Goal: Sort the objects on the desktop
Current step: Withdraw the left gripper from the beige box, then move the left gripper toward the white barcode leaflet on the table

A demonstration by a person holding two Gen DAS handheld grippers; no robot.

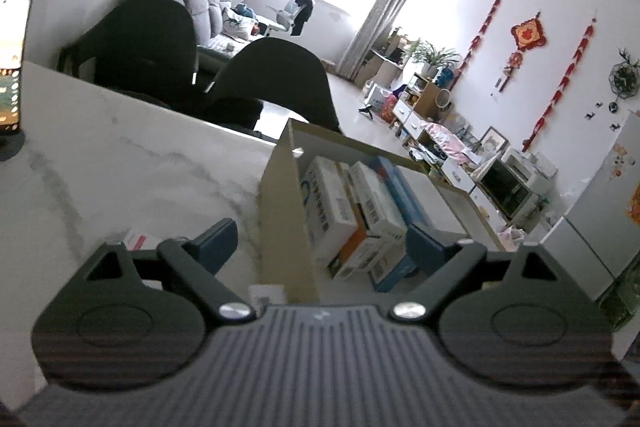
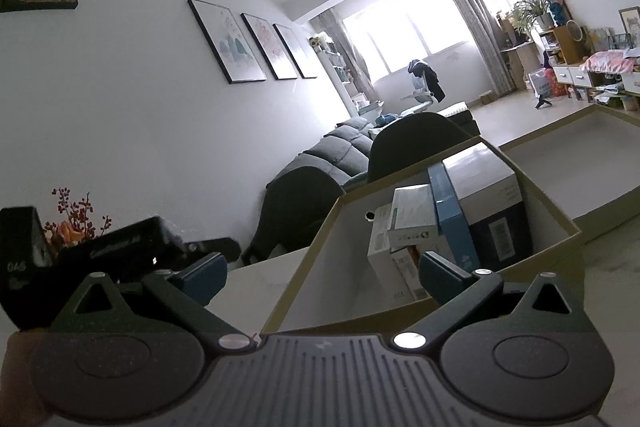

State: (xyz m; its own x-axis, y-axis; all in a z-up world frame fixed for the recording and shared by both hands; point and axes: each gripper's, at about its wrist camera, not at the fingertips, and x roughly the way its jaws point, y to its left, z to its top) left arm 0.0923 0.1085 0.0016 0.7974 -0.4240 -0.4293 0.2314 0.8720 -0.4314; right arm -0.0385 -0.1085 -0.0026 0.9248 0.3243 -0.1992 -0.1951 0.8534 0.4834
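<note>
Marble-look table [image 1: 120,163] sat in a bright living room, with a phone [image 1: 12,63] propped at its left edge. Cardboard box [image 1: 280,211] on it was already packed with small cartons [image 1: 332,203] standing side by side. Left gripper [image 1: 320,243] hung wide open right over the box wall, holding nothing. Right gripper [image 2: 320,275] was wide open and empty too, hovering at the box's near rim.

both wrist views over cardboard box [image 1: 280,195]
</note>
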